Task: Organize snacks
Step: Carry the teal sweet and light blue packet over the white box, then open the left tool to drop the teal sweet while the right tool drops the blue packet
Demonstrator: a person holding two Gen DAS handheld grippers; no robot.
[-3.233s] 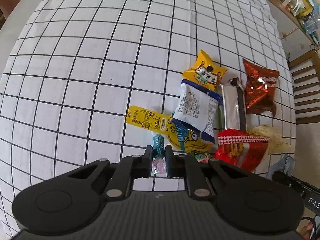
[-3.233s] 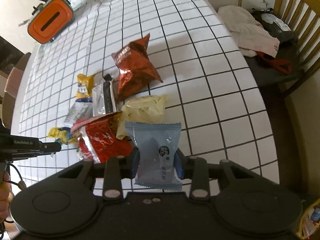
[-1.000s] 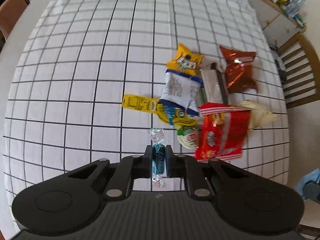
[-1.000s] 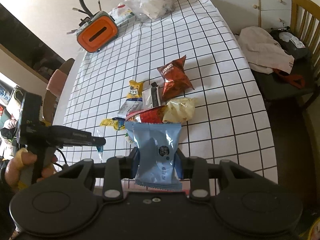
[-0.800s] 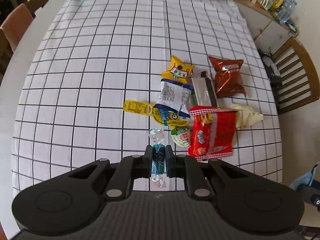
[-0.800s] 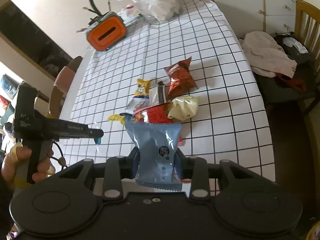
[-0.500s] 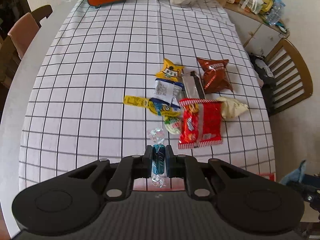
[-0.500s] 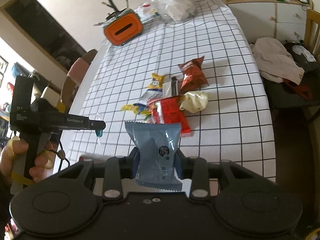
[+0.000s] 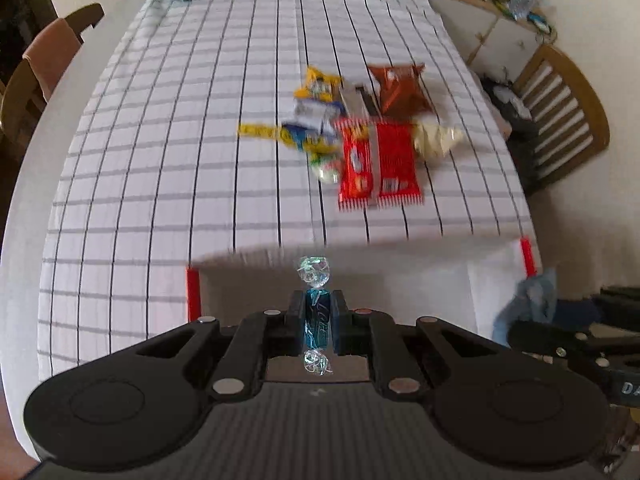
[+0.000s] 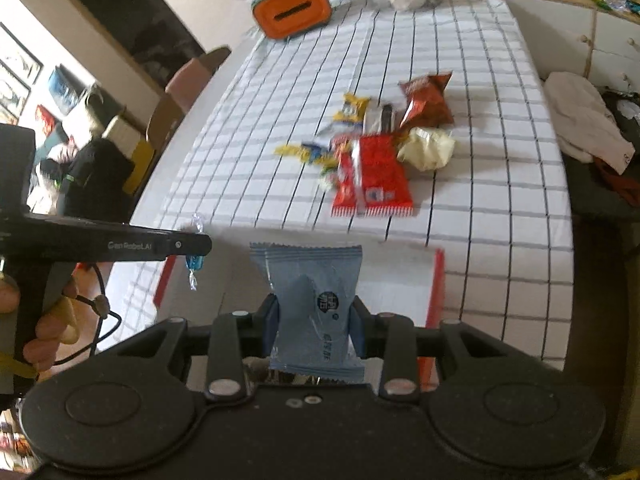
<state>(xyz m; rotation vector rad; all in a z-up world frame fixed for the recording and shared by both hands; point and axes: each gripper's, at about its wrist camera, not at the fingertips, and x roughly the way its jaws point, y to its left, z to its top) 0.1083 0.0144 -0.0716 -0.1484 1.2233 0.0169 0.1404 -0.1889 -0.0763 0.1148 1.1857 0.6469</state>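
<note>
Left gripper [image 9: 318, 312] clamps a blue twist-wrapped candy [image 9: 317, 322]; right gripper [image 10: 314, 330] clamps a pale blue snack packet [image 10: 310, 300], both nearer than the red-edged box [image 10: 438, 280].

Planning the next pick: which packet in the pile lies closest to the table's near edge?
The big red packet with the white band; its serrated end reaches nearer the edge than any other snack.

On the side of the left gripper [image 10: 196, 246], in the right wrist view, stands white lettering that looks like "GenRobot.AI". In the left wrist view the right gripper's body [image 9: 624, 384] shows only the letters "DA". Snack labels are too blurred.
</note>
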